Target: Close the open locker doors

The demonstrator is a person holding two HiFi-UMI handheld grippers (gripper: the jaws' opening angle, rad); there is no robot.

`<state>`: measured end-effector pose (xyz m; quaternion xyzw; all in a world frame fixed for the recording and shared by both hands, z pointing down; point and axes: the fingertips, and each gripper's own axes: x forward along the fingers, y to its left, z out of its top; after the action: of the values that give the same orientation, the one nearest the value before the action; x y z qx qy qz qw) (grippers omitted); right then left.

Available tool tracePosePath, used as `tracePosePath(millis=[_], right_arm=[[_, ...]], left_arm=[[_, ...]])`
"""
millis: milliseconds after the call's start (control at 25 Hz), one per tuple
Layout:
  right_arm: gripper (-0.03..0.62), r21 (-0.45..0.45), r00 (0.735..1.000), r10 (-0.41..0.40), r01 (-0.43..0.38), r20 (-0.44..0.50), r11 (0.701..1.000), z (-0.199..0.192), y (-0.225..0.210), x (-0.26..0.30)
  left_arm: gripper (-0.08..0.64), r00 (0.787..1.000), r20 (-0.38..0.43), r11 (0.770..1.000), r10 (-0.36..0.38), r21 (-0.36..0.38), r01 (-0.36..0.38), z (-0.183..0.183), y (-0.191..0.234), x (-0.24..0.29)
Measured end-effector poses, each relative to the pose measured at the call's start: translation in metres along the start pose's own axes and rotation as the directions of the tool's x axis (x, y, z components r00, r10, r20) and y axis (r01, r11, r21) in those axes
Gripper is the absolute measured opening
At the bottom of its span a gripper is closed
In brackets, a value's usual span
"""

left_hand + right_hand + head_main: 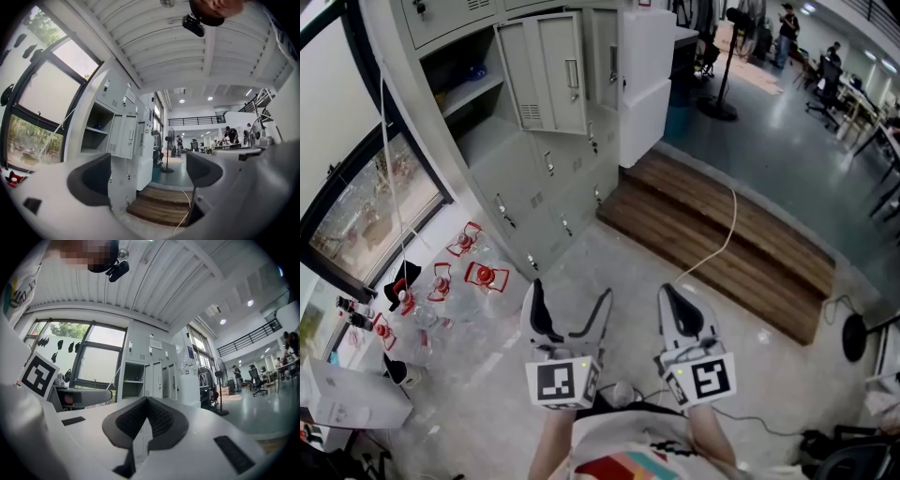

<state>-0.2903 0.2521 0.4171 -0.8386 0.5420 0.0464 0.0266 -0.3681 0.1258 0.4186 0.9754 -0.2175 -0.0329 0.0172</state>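
My left gripper [572,305] stands with its two dark-padded jaws wide apart. Nothing is between them; in the left gripper view [146,176] I see only the room through the gap. My right gripper [677,302] is closed on nothing, and in the right gripper view [147,416] its ribbed black pads meet at the tips. I hold both low in front of me, side by side above the pale speckled floor [609,272], well apart from the lockers.

The tall bank of grey metal lockers [539,173] runs along the wall ahead and to my left, beside a large dark-framed window [370,211]. One upper grey locker door [546,75] hangs swung outward, with its handle and vent slots facing me. To its left is the open compartment [464,84], with a shelf inside. The same door shows in the left gripper view [123,136], just left of the gap between the jaws, and in the right gripper view [154,378], above the closed pads.

A brown wooden step platform [722,244] lies to the right of the lockers, and a thin white cable [719,246] trails across it onto the floor. Red-and-white objects [478,272] sit on the floor beneath the window.
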Motion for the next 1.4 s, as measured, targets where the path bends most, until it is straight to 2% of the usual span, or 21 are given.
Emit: tracePosePath(millis=[200,320,480,640,880,1040,1400], right_arm=[[0.005,0.001,1.0,-0.002,0.002,0.001,1.0,-0.002,-0.004,-0.001],[0.005,-0.001,1.0,-0.01,0.01,-0.002,1.0,-0.005,-0.01,-0.003],[0.005,-0.007,1.0,-0.005,0.005,-0.004,1.0,-0.011,-0.013,0.001],[0.005,0.01,1.0,-0.016,0.016,0.004,1.0,-0.011,-0.019,0.008],[0.005,-0.027,0.999,-0.041,0.042,0.029,0.999,-0.007,-0.049,0.031],[0.005,-0.004,0.998,-0.032,0.032,0.06,0.999,-0.001,-0.069,0.059],[0.005,-0.06,0.997,0.05,-0.046,0.056,0.997,-0.003,-0.124,0.168]], left_arm=[[0.469,0.997,0.075,1.0,-0.026,-0.015,0.027,0.018,-0.007,-0.004],[0.469,0.996,0.078,0.999,-0.05,0.024,0.048,0.017,-0.01,-0.009],[0.469,0.997,0.074,0.999,-0.032,0.015,0.031,0.017,-0.006,-0.007],[0.469,0.997,0.072,0.999,-0.023,0.038,0.02,0.015,0.003,0.009],[0.469,0.996,0.087,0.999,-0.033,0.042,0.03,0.017,0.005,0.058],[0.469,0.993,0.113,0.998,-0.045,0.052,0.039,0.023,0.004,0.102],[0.469,0.993,0.121,0.999,-0.007,0.051,0.001,0.025,0.021,0.21]])
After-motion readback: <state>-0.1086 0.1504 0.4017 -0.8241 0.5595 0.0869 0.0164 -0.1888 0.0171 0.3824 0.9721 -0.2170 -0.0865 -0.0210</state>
